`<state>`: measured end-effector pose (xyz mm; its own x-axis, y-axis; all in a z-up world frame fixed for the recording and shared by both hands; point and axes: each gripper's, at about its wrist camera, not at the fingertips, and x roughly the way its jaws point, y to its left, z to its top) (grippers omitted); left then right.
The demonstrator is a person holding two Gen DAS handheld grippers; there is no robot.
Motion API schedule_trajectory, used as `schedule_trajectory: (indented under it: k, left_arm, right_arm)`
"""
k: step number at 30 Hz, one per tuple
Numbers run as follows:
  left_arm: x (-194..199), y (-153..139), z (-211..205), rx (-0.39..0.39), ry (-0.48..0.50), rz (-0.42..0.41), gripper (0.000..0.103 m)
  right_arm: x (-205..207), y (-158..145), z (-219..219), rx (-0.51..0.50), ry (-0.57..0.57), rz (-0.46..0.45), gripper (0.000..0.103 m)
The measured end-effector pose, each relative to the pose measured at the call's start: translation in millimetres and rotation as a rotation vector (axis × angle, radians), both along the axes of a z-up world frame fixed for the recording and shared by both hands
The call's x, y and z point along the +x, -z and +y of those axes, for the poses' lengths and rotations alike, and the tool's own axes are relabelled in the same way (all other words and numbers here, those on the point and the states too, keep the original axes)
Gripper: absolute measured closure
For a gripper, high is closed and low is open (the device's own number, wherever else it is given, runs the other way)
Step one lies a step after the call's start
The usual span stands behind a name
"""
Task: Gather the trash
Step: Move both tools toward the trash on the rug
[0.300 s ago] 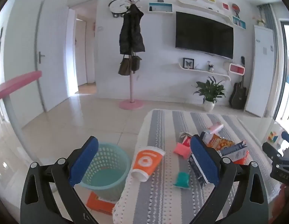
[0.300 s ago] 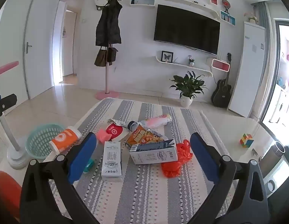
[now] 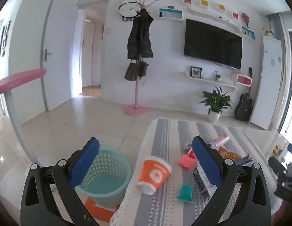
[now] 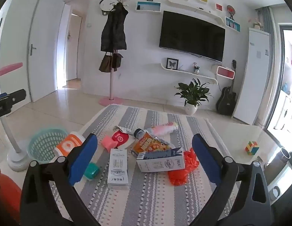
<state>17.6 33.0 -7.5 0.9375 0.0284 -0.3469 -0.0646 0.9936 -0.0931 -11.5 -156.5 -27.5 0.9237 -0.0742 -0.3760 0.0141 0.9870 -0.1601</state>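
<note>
Left wrist view: the left gripper (image 3: 145,157) has its fingers wide apart and empty, above the orange cup (image 3: 153,173) lying at the striped cloth's (image 3: 164,131) edge; only here does the teal basket's (image 3: 106,173) inside show, on the floor below. Right wrist view: the right gripper (image 4: 145,157), fingers likewise apart and empty, faces two white cartons (image 4: 118,166) (image 4: 161,162), a red bag (image 4: 183,167), snack packet (image 4: 151,146) and bottle (image 4: 157,129); farther off, a puzzle cube (image 4: 251,146).

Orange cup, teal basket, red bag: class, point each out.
Orange cup (image 3: 154,174), left wrist view, on its printed side.
Teal basket (image 3: 108,183), left wrist view, on its inner floor.
Red bag (image 4: 184,168), right wrist view, on its crumpled middle.
</note>
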Motion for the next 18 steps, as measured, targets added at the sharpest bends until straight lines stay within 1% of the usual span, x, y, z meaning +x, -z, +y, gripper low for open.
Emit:
schedule_trajectory:
  k: [1, 3, 4, 5, 7, 10, 14, 18]
  left_arm:
    - [1, 4, -1, 0.010, -0.006, -0.002, 0.007]
    - [5, 15, -3, 0.036, -0.011, 0.002, 0.007]
    - [8, 22, -3, 0.041, -0.010, 0.012, 0.007]
    - [10, 30, -14, 0.053, -0.008, 0.023, 0.007]
    - [15, 44, -16, 0.040, -0.003, 0.036, 0.007]
    - [18, 61, -32, 0.087, -0.010, 0.025, 0.007]
    - [20, 75, -43, 0.126, -0.023, 0.021, 0.007]
    - [23, 79, -45, 0.118, -0.020, 0.031, 0.007]
  right_arm:
    - [6, 2, -3, 0.021, -0.011, 0.015, 0.007]
    - [12, 6, -4, 0.027, -0.009, 0.031, 0.007]
    - [13, 8, -14, 0.043, -0.004, 0.030, 0.007]
    - [15, 12, -15, 0.044, 0.005, 0.035, 0.007]
    - [18, 19, -17, 0.049, 0.017, 0.043, 0.007]
    - [22, 27, -18, 0.048, 0.021, 0.049, 0.007]
    - [27, 36, -18, 0.057, 0.016, 0.054, 0.007]
    - [29, 40, -17, 0.062, 0.007, 0.061, 0.007]
